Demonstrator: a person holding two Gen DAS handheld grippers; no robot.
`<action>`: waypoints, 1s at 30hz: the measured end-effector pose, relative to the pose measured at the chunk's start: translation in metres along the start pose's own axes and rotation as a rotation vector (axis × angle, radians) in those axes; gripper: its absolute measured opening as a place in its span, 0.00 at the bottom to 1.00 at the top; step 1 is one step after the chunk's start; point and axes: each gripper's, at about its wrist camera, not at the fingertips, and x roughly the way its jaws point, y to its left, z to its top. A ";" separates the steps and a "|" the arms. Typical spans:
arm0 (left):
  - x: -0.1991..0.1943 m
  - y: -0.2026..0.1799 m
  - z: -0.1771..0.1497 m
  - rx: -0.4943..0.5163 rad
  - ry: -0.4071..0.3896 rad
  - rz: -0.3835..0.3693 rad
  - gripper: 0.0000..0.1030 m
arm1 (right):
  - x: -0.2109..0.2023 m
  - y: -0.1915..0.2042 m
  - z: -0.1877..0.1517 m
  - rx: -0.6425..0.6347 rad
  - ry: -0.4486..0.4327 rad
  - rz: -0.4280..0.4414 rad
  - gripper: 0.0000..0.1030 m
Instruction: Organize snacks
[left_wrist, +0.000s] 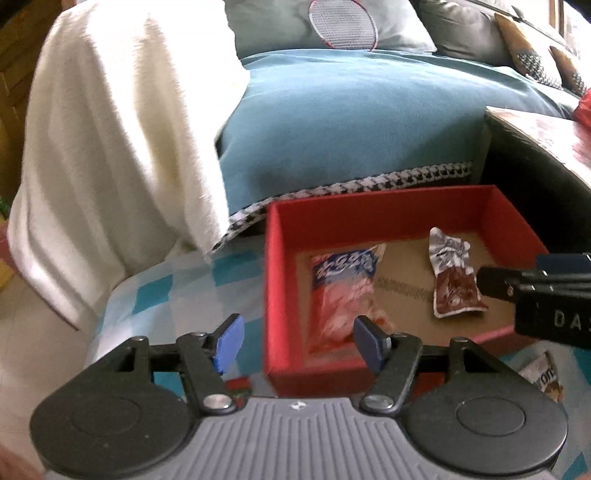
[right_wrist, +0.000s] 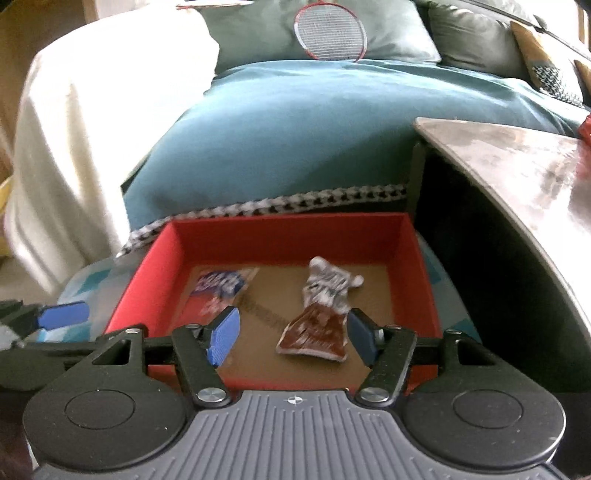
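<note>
A red box (left_wrist: 369, 201) with a cardboard floor stands on a blue chequered cloth (left_wrist: 177, 295). Inside lie two snack packets: a pink and blue one (left_wrist: 343, 284) on the left and a crumpled brown and silver one (left_wrist: 452, 280) on the right. My left gripper (left_wrist: 299, 341) hovers open over the box's near left corner, nothing between its blue pads. In the right wrist view the red box (right_wrist: 288, 229) holds the brown packet (right_wrist: 317, 325) and the pink packet (right_wrist: 218, 288). My right gripper (right_wrist: 291, 336) hangs open above the brown packet, pads apart from it.
A sofa with a teal cover (left_wrist: 351, 122) and a white throw (left_wrist: 110, 147) rises behind the box. A badminton racket (right_wrist: 330, 31) leans on the cushions. A glossy table (right_wrist: 517, 166) stands at the right. Another snack packet (left_wrist: 543, 376) lies outside the box, near right.
</note>
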 end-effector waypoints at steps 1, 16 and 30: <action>-0.002 0.005 -0.003 -0.005 0.003 0.003 0.60 | -0.003 0.003 -0.004 -0.005 0.003 0.006 0.69; -0.021 0.066 -0.072 -0.070 0.147 0.020 0.61 | -0.021 0.050 -0.058 -0.092 0.118 0.104 0.73; -0.028 0.082 -0.088 -0.146 0.197 -0.045 0.62 | 0.004 0.062 -0.090 -0.206 0.256 0.291 0.78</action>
